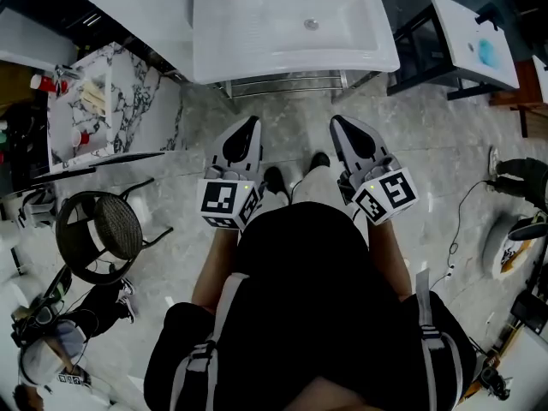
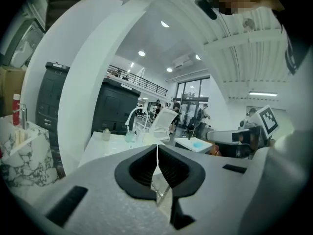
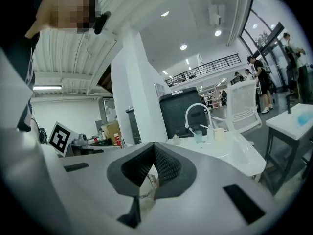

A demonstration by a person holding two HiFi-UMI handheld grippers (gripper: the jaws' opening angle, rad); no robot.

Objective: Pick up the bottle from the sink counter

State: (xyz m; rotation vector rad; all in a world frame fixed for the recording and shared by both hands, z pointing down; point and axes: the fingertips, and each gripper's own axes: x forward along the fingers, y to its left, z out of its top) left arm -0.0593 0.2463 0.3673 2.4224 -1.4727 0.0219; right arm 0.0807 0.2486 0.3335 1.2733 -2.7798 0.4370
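Bottle (image 2: 106,134): small and pale, with a squat body and a narrower cap. It stands upright at the back edge of the white sink counter (image 1: 257,54), left of the curved tap (image 3: 198,112) and a blue-green cup (image 3: 198,137). No label can be made out. Both tongs are well short of the counter and nearly level. The left gripper (image 2: 157,148) is clenched, tips meeting on nothing. The right gripper (image 3: 154,146) is likewise closed and empty.
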